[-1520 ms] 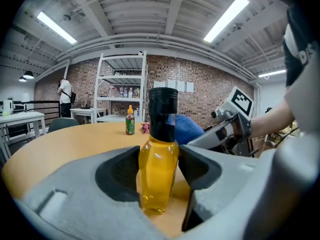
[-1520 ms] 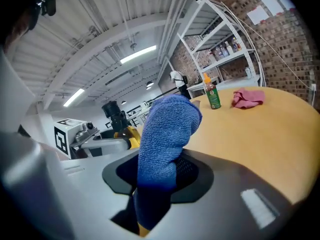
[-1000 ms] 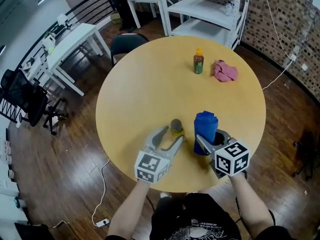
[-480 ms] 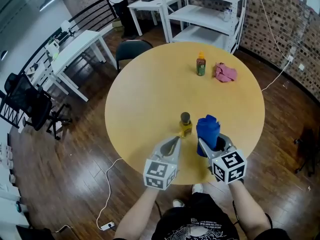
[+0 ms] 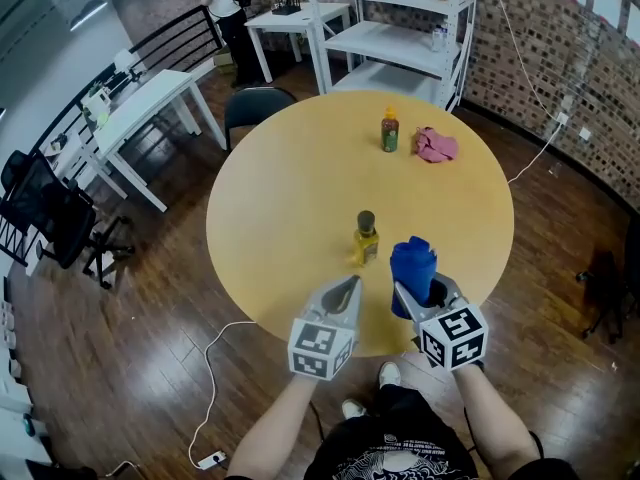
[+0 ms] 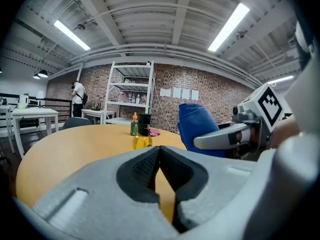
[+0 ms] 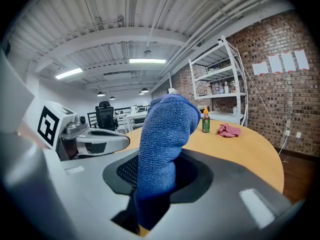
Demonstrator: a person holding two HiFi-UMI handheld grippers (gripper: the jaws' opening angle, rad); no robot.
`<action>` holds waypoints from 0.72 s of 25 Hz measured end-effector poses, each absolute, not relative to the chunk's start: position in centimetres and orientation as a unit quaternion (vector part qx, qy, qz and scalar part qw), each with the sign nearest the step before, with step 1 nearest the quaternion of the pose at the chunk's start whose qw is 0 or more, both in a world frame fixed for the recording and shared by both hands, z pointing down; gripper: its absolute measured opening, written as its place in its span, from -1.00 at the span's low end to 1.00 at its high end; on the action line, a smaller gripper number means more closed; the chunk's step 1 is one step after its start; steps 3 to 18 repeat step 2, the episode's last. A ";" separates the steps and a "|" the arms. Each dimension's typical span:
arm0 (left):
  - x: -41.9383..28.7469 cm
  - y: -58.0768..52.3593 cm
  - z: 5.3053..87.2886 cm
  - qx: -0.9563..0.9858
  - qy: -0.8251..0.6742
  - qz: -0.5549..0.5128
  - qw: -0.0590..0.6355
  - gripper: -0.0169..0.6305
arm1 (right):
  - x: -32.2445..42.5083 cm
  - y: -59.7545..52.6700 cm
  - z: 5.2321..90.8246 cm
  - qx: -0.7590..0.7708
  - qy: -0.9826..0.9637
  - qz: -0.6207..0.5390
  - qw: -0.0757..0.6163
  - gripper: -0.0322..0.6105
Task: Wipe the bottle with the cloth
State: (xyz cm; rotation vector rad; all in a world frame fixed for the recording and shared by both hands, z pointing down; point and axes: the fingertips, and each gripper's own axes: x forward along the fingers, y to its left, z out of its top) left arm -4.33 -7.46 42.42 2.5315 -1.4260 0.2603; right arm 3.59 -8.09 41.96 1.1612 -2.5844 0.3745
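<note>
Item: yellow bottle [image 5: 366, 240], dark cap, standing upright and free on the round wooden table [image 5: 290, 188], on the person's side of centre; long axis vertical. Nothing touches it. Item: left gripper [image 5: 350, 284], jaws pressed together with nothing between them, tips pointing across the table at the bottle, which stands just ahead of them and slightly to their right, near but apart. Item: right gripper [image 5: 418, 293], jaws clamped on the lower part of a blue cloth [image 5: 413, 265], whose free end stands up as a thick wad above the jaws. Governing relation: the bottle lies forward and to the left of the cloth, in the gap between the lines of the two grippers, and rather nearer the left one. By that layout the left gripper looks best placed to steady the bottle, though its jaws would first need to part, while the cloth would need to travel leftward and forward to meet the bottle's side. Other stock, far side of the table and well apart: green bottle [image 5: 390, 131] with orange cap, upright; pink cloth [image 5: 435, 145], crumpled just beside it.
</note>
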 end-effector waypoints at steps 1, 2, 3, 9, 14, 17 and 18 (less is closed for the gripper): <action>-4.3 -7.2 42.4 0.863 -0.485 0.089 0.113 -0.93 | 3.5 -7.7 41.9 0.402 -0.895 0.130 0.142 -0.49; -4.3 -6.9 42.3 0.863 -0.483 0.089 0.114 -0.93 | 3.4 -7.4 41.8 0.401 -0.895 0.130 0.144 -0.49; -4.3 -6.9 42.3 0.863 -0.483 0.089 0.114 -0.93 | 3.4 -7.4 41.8 0.401 -0.895 0.130 0.144 -0.49; -4.3 -6.9 42.3 0.863 -0.483 0.089 0.114 -0.93 | 3.4 -7.4 41.8 0.401 -0.895 0.130 0.144 -0.49; -4.3 -6.9 42.3 0.863 -0.483 0.089 0.114 -0.93 | 3.4 -7.4 41.8 0.401 -0.895 0.130 0.144 -0.49; -4.3 -6.9 42.3 0.863 -0.483 0.089 0.114 -0.93 | 3.4 -7.4 41.8 0.401 -0.895 0.130 0.144 -0.49; -4.3 -6.9 42.3 0.863 -0.483 0.089 0.114 -0.93 | 3.4 -7.4 41.8 0.401 -0.895 0.130 0.144 -0.49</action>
